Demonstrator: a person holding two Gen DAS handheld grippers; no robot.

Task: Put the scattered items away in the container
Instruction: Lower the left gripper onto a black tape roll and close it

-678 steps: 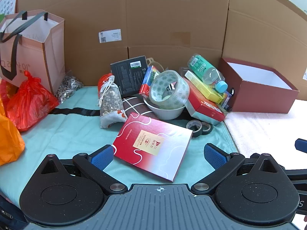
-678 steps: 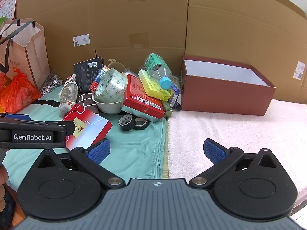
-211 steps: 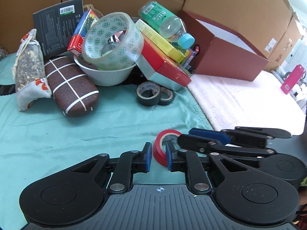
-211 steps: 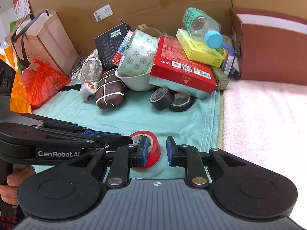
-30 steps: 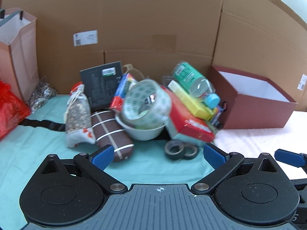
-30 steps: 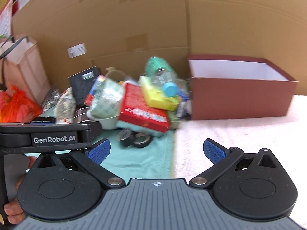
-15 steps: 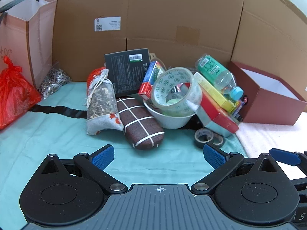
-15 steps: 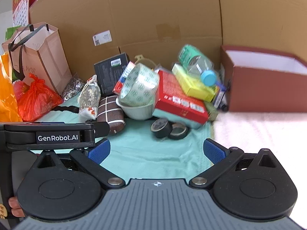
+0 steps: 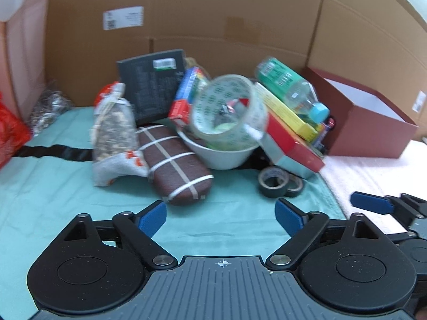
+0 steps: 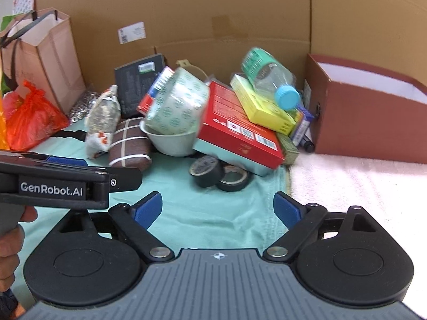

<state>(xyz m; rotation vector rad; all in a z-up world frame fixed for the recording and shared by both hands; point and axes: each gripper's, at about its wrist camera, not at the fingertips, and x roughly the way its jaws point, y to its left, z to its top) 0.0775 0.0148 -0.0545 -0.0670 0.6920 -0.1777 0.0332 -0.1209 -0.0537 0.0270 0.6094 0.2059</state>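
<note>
Cardboard walls rose at the far side of the scene, and a teal cloth covered the near left, meeting a white towel on the right. On that towel, far right, stood the dark red open box with a white inside, the container. A pink paper bag stood far left with a red plastic bag beside it. The scattered pile lay between bag and box: a red flat carton under a yellow carton and a green-labelled clear bottle with a blue cap; a white bowl holding a wide roll of clear patterned tape; a dark upright booklet; a brown case with white stripes touching a cloth pouch. Nearest me lay two small black tape rolls, touching each other.

My left gripper and my right gripper hung over the cloth, jaws spread wide but closing, with nothing between them.
</note>
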